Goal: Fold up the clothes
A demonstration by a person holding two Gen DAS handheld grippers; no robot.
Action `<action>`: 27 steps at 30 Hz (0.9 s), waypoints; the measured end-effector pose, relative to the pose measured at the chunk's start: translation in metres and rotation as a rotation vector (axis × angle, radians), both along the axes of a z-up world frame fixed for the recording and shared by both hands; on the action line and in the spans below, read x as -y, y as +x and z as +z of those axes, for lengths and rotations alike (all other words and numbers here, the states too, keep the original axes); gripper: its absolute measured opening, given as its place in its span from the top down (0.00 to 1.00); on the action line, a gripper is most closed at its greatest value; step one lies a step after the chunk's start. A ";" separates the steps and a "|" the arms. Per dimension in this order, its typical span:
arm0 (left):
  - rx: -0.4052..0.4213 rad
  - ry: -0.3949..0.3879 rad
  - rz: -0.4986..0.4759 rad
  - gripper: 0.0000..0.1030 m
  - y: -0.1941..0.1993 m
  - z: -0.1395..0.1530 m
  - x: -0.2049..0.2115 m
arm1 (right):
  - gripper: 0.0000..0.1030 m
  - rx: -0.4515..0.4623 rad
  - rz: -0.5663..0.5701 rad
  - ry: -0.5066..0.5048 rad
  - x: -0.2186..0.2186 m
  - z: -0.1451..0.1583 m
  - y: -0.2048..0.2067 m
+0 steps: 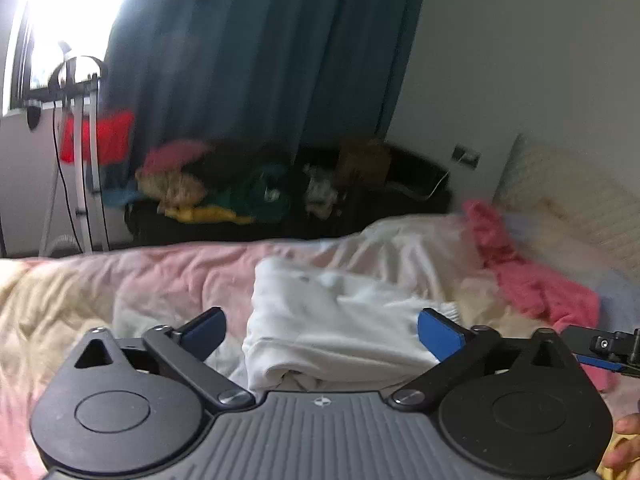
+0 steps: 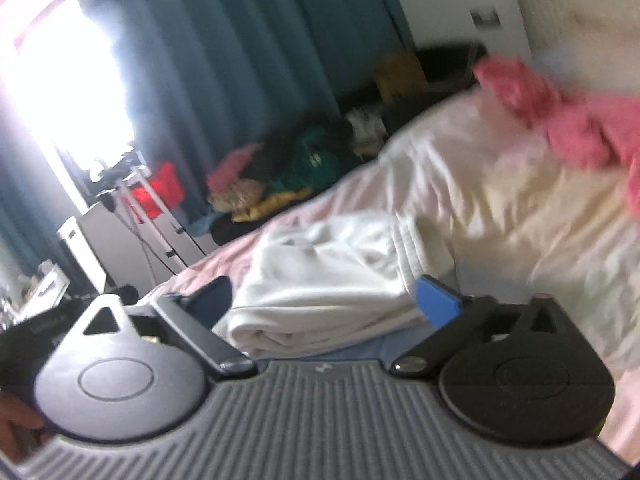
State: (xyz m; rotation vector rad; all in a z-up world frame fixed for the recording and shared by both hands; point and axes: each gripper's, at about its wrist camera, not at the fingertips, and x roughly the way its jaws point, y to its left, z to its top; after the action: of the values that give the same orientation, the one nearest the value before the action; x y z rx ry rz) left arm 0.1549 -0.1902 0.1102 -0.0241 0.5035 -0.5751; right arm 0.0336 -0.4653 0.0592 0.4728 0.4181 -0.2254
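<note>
A white garment (image 1: 332, 320) lies folded into a thick bundle on the pink and cream bedspread (image 1: 140, 276). My left gripper (image 1: 322, 330) is open, its blue pads on either side of the bundle's near end and apart from it. In the right wrist view the same white garment (image 2: 324, 280) sits just ahead of my right gripper (image 2: 324, 300), which is open too, pads wide of the cloth. A crumpled pink garment (image 1: 520, 276) lies to the right on the bed, also the pink garment (image 2: 568, 120). The right gripper's body (image 1: 604, 346) shows at the right edge.
Beyond the bed, a dark sofa (image 1: 400, 184) holds a heap of coloured clothes (image 1: 224, 192). A metal stand (image 1: 84, 152) with red cloth stands by the bright window. Teal curtains (image 1: 260, 60) hang behind. A cream headboard (image 1: 568, 192) is at right. A hand (image 1: 628, 440) shows low right.
</note>
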 end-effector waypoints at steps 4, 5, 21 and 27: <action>0.046 -0.004 0.006 0.00 -0.045 0.023 -0.022 | 0.00 0.041 0.016 -0.064 -0.028 0.018 -0.033; 0.056 -0.005 0.016 0.00 -0.056 0.026 -0.027 | 0.00 0.050 0.019 -0.079 -0.034 0.022 -0.042; 0.231 0.049 0.078 0.00 -0.181 -0.002 -0.067 | 0.00 0.156 -0.012 -0.302 -0.115 -0.001 -0.110; 0.204 0.005 0.094 0.00 -0.169 -0.035 -0.074 | 0.00 0.152 -0.037 -0.318 -0.120 -0.034 -0.099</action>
State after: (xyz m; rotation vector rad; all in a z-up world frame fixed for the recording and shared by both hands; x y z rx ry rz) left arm -0.0136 -0.1163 0.0753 0.0156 0.3037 -0.4783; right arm -0.0655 -0.3453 0.0248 0.1841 0.2186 -0.2842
